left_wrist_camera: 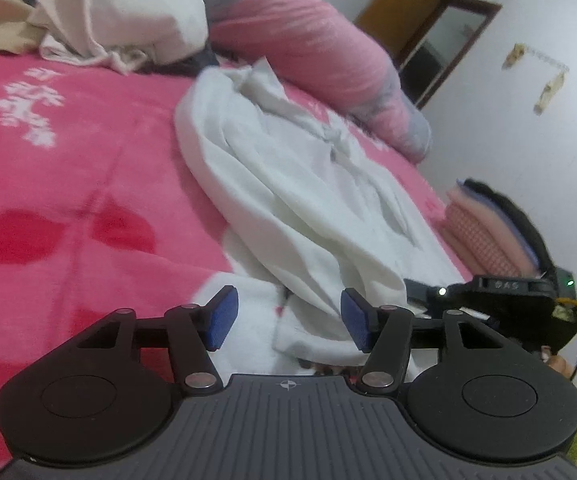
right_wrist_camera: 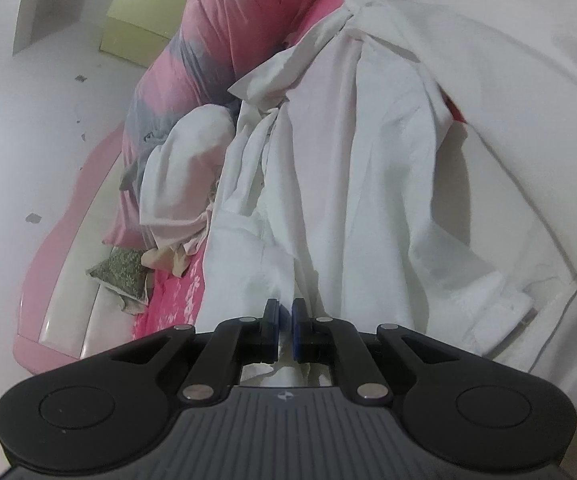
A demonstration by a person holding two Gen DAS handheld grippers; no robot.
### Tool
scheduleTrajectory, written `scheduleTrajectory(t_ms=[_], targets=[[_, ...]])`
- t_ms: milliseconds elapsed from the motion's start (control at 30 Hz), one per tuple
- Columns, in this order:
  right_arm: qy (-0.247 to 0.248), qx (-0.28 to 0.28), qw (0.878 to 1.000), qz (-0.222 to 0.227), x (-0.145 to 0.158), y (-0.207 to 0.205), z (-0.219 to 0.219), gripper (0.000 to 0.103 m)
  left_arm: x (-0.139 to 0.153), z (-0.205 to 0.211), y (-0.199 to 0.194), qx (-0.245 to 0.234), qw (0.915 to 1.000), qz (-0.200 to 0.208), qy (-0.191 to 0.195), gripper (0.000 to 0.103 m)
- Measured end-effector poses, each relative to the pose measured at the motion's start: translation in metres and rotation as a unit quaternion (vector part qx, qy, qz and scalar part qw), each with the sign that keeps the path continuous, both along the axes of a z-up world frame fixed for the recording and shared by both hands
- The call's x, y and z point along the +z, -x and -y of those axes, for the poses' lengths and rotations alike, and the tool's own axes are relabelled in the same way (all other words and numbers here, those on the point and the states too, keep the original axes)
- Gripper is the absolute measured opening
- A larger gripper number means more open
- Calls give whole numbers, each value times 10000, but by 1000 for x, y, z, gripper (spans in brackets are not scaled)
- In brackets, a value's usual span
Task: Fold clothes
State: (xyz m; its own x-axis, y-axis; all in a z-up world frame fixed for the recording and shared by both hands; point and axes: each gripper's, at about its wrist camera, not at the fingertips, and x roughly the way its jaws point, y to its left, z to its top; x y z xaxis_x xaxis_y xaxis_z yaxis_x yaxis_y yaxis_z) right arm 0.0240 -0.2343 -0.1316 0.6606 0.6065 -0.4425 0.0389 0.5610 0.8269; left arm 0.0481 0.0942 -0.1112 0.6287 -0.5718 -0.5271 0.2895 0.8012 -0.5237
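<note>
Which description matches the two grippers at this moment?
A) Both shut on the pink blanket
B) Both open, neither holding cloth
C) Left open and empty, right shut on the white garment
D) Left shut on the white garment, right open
C: the left gripper has its jaws spread wide with nothing gripped, while the right gripper pinches a fold of the white garment.

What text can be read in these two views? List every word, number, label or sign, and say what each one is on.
"DAS", roughly: raised letters on the other black tool at the right of the left view, too blurred to be sure.
White character-like marks on the pink bedspread: too smeared to read.
A small cross-in-circle mark, no letters, on each tool's grey base.
Right view: no readable words.
</note>
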Motion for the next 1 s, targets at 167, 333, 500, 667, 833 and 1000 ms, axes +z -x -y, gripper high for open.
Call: scheduleTrajectory(t_ms=[167,333,500,667,833,1000], targets=[[-93,-49,9999,41,-2,0,7,7,-8,23,-17,235,9994,-249,9,46],[-161,-60,9997,149,0,0,12,7,-14,19,-26,667,9960,-541,260,3],[-229,-72,9994,257,2,0,18,5,9,-24,-20,1428,9880,-330,490,0],[-185,180,9992,291,8,-9,8,5,51,-88,-28,2170,9754,243,291,0],[101,545,9978,357,19,-20,-20,5,87,-140,-56,2824,9555,808,-268,0],[304,712,9965,330,23,-29,-39,5,108,-185,-98,3527,9233,1150,-995,0]])
